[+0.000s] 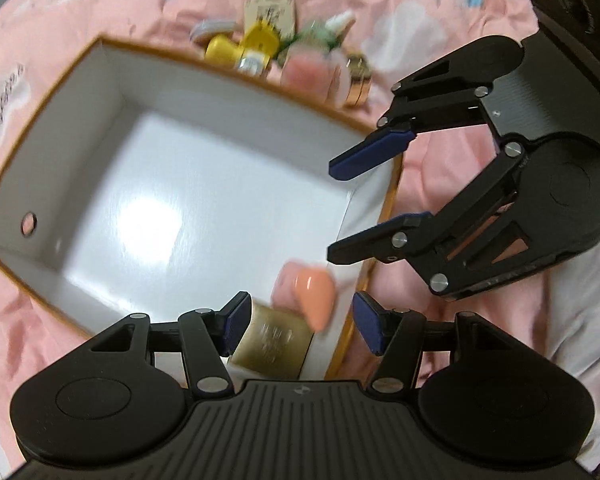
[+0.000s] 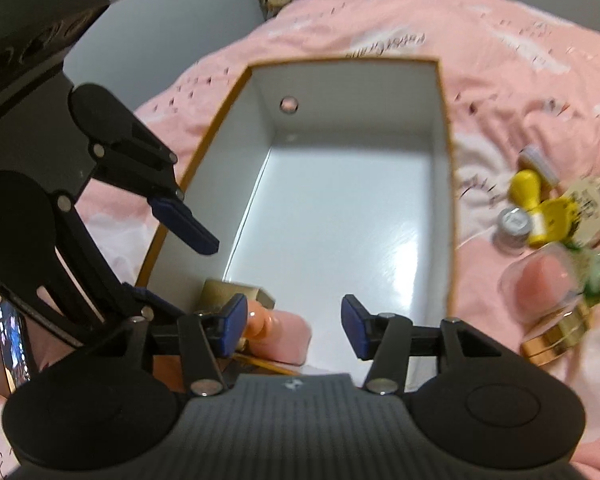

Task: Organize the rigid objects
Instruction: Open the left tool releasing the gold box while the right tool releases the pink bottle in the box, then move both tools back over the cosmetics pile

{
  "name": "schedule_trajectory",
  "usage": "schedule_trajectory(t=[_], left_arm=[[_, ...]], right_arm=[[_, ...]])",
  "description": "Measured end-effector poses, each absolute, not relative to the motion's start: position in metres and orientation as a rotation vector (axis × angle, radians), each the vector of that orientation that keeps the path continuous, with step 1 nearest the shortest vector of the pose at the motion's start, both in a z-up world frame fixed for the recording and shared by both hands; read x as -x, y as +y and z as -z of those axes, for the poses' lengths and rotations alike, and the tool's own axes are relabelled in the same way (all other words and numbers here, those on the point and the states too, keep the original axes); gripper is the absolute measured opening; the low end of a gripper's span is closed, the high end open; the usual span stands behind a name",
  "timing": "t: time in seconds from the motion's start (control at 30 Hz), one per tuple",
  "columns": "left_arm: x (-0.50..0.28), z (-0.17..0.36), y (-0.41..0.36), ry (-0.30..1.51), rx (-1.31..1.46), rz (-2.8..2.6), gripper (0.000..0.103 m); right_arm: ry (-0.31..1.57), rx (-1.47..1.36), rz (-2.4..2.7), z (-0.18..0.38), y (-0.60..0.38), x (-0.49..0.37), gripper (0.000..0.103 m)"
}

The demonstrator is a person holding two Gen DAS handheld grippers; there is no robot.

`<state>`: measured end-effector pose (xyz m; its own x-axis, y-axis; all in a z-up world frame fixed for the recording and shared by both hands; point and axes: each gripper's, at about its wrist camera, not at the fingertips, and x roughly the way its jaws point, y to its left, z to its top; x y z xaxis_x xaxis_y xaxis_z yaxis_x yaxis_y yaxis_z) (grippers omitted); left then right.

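left wrist: close above box (image 1: 220, 184) | right wrist: close, lengthwise | shared: box interior

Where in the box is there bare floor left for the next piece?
Most of the box floor is bare, from the far wall with the round hole down to mid-floor. Only the near corner is taken: the gold box and the pink bottle with its orange cap. The pile crowds the bedspread beside the box.

No legible text or labels
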<state>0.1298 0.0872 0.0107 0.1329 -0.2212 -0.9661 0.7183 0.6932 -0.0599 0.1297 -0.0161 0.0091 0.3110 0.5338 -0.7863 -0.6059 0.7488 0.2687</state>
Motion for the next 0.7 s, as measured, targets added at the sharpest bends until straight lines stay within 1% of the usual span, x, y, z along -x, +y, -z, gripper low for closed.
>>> schedule_trajectory(t=[0.13,0.2,0.23,0.37,0.5,0.7], left_arm=[[-0.128,-0.021,0.069,1.195,-0.483,0.737,0.069],[-0.129,-0.023,0.058,1.162,-0.485,0.746,0.067],[-0.131,-0.025,0.052,1.146,-0.487,0.748,0.066],[-0.138,-0.029,0.026,1.053,-0.494,0.748,0.065],[-0.147,-0.023,-0.001,0.972,-0.506,0.756,0.065],[-0.171,0.001,-0.036,0.930,-0.519,0.765,0.065]], right_arm=[[0.961,0.035,-0.706,-0.022,-0.041,-0.133,0.053],[0.937,0.023,-0.663,-0.025,-0.054,-0.134,0.054],[0.929,0.017,-0.642,-0.026,-0.060,-0.136,0.054],[0.908,-0.020,-0.543,-0.024,-0.090,-0.143,0.055],[0.901,-0.054,-0.419,-0.015,-0.122,-0.155,0.055],[0.950,-0.131,-0.251,0.018,-0.163,-0.175,0.055]])
